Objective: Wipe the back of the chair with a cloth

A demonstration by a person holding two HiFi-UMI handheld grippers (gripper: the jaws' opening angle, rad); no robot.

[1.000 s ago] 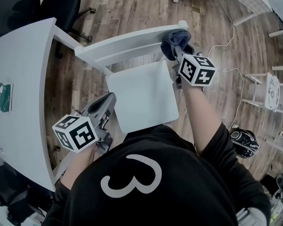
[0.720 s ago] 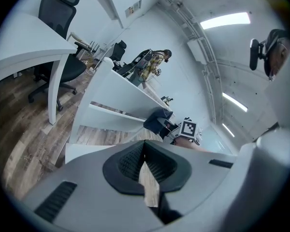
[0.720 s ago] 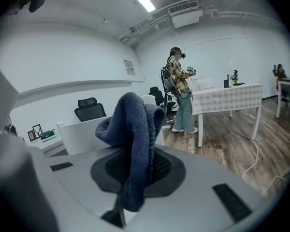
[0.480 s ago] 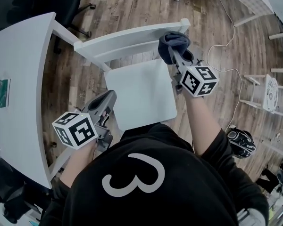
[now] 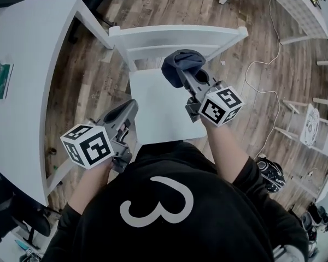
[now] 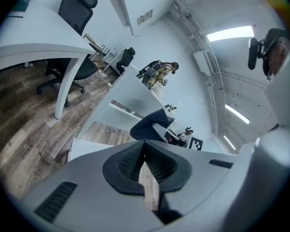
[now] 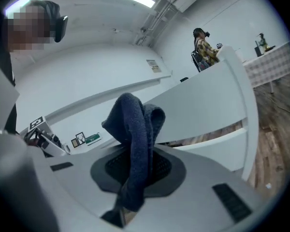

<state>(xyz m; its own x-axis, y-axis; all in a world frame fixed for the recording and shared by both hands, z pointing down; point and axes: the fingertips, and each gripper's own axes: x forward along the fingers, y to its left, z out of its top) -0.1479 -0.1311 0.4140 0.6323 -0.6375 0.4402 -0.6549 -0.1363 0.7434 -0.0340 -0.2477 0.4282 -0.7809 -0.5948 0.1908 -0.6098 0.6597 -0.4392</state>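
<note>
In the head view, the person's torso (image 5: 153, 212) is covering the near edge of the chair seat (image 5: 161, 105) at 6 o'clock. The cloth (image 5: 180, 67) is hiding the jaw tips of the right gripper (image 5: 186, 76). At 9 o'clock the picture edge is cutting off the table (image 5: 33, 64), and the green item (image 5: 0, 81) on it is showing too small to identify.

Office-type workroom: white tabletop (image 5: 38, 48), black swivel office chair (image 6: 76, 11), wood-plank floor (image 5: 169, 4), ceiling strip light (image 6: 230, 33).
</note>
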